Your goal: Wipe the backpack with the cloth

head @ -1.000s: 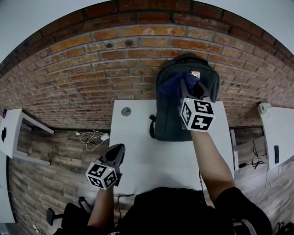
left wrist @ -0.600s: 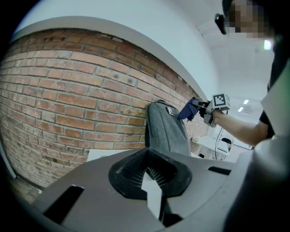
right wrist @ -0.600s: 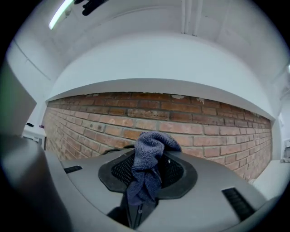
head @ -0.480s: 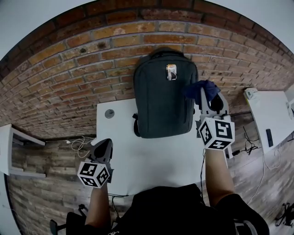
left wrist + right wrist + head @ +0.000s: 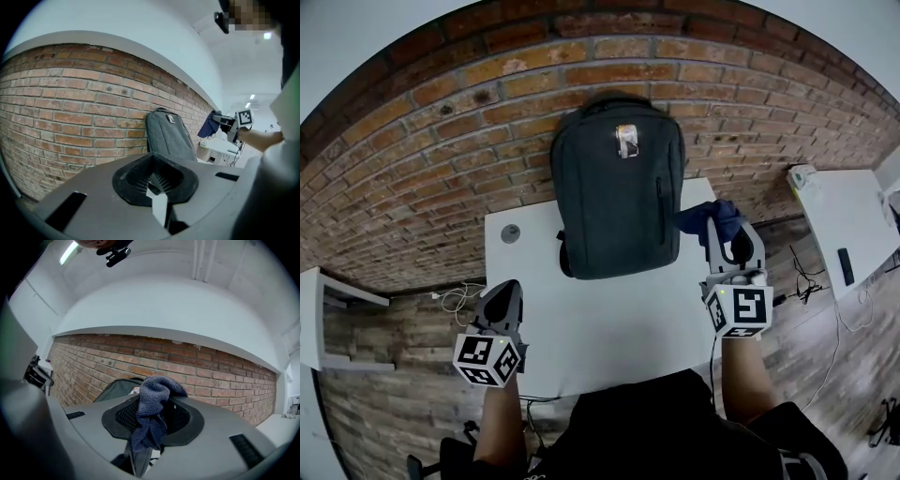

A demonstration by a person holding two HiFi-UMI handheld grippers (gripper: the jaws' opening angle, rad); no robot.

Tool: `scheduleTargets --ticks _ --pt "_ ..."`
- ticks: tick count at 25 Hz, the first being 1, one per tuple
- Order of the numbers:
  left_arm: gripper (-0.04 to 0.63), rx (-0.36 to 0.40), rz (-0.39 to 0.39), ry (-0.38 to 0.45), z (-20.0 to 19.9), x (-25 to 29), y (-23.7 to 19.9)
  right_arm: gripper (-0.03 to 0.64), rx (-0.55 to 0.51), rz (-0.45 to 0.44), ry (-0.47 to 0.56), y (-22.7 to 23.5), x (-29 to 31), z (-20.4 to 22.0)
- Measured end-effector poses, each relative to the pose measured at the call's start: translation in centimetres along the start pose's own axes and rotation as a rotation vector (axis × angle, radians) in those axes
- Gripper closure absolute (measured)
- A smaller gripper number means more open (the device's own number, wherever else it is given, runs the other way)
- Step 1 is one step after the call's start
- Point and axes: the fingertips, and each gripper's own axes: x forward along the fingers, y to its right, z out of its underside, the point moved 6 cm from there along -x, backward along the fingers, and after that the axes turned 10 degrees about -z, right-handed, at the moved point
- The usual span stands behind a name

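A blue cloth [image 5: 712, 215] is pinched in the right gripper [image 5: 721, 234], with the backpack [image 5: 614, 197] just to its left. The left gripper [image 5: 502, 294] is closed on nothing.

Light: bright and even, from the ceiling strip [image 5: 70, 252] above me.
Shadows: soft.
Edges: fisheye bends my views; corners black.

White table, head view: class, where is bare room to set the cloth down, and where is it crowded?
Free: the table in front, between the backpack and the person; the left strip beside the backpack, save a grey disc. Crowded: the narrow right strip, where the right gripper holds the cloth.
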Motion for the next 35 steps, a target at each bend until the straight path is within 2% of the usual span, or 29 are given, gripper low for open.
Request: scheduleTargets --ticks 8,17,23,29,35 --pt "0.601 -0.001 0.020 -0.030 0.8 -0.3 0.8 0.499 0.041 -0.038 -0.016 -1.5 -2.8 3.2" --pt "0.601 0.007 -0.010 0.033 0.0 -4.0 3.8 0.499 0.080 -0.079 -0.011 -1.1 -7.8 3.4" --pt "0.601 0.020 0.020 0.010 2.4 -8.6 10.3 0.499 0.070 -0.132 -0.009 -0.7 -16.1 3.2" --pt "0.601 0.004 0.003 0.031 5.1 -16.0 16.6 0.499 0.102 -0.160 0.000 -0.4 -26.7 4.0" --pt "0.601 0.004 -0.006 0.008 10.2 -25.3 24.3 0.499 0.104 -0.224 0.013 -0.6 -37.6 4.0"
